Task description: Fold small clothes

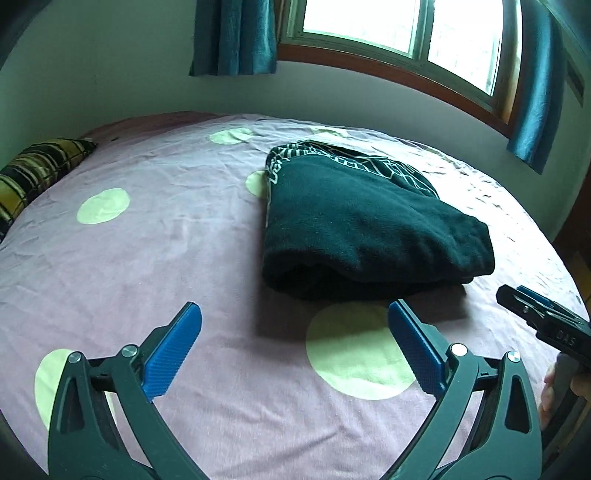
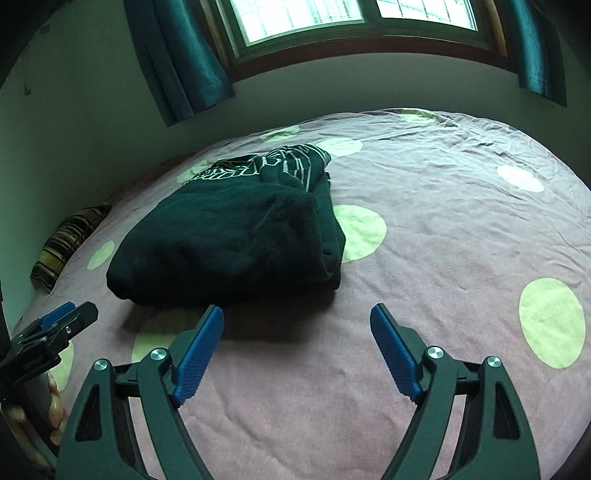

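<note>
A dark green garment (image 1: 369,225) lies folded into a thick bundle on the bed, a white line print showing at its far end. In the left wrist view my left gripper (image 1: 294,314) stands wide open just short of the bundle's near edge, nothing between its blue pads. The right gripper's tip (image 1: 532,306) pokes in from the right edge. In the right wrist view the same garment (image 2: 229,236) lies ahead and to the left. My right gripper (image 2: 297,317) is open and empty, its left finger near the bundle's front edge. The left gripper (image 2: 62,325) shows at lower left with a hand on it.
The bed has a mauve sheet (image 1: 166,240) with pale green dots. A plaid pillow (image 1: 33,173) lies at the far left by the wall. Behind the bed is a wall with a window (image 1: 399,33) and teal curtains (image 1: 232,37).
</note>
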Motion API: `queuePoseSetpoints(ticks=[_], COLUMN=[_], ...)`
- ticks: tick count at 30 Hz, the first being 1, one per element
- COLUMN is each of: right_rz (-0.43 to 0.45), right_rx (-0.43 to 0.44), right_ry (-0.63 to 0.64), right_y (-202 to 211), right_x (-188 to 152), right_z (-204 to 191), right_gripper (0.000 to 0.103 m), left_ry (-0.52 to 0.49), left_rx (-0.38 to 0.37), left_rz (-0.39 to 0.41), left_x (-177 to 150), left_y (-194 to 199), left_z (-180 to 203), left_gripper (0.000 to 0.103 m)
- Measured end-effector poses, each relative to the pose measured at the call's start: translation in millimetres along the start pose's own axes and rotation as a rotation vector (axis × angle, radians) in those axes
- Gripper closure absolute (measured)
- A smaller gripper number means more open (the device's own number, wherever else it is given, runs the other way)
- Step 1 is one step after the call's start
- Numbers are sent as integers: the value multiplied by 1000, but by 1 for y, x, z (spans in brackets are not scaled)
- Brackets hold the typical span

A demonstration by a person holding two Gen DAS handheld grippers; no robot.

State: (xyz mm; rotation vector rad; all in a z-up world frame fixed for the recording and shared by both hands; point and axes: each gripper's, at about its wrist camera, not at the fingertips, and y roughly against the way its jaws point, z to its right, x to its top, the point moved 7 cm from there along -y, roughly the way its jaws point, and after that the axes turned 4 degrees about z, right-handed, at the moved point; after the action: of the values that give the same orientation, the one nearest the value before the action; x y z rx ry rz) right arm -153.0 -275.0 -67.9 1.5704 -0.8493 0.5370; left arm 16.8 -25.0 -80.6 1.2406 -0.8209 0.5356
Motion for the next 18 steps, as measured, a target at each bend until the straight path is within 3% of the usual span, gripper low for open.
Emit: queuePoseSetpoints(ticks=[5, 12, 18], right_rz=[8, -7, -10], right_rx=[13, 19, 19], right_ry=[17, 25, 44], right_y=[5, 2, 1], right_x=[-1, -9, -14], right_z=[-10, -21, -29], right_gripper=[22, 22, 22], left_ry=[-28, -10, 5], left_rx=[49, 8, 34], left_rz=[24, 6, 12], left_x=[-5, -8, -6], left_y=[7, 6, 9], left_z=[1, 6, 4], left_gripper=[2, 2, 2])
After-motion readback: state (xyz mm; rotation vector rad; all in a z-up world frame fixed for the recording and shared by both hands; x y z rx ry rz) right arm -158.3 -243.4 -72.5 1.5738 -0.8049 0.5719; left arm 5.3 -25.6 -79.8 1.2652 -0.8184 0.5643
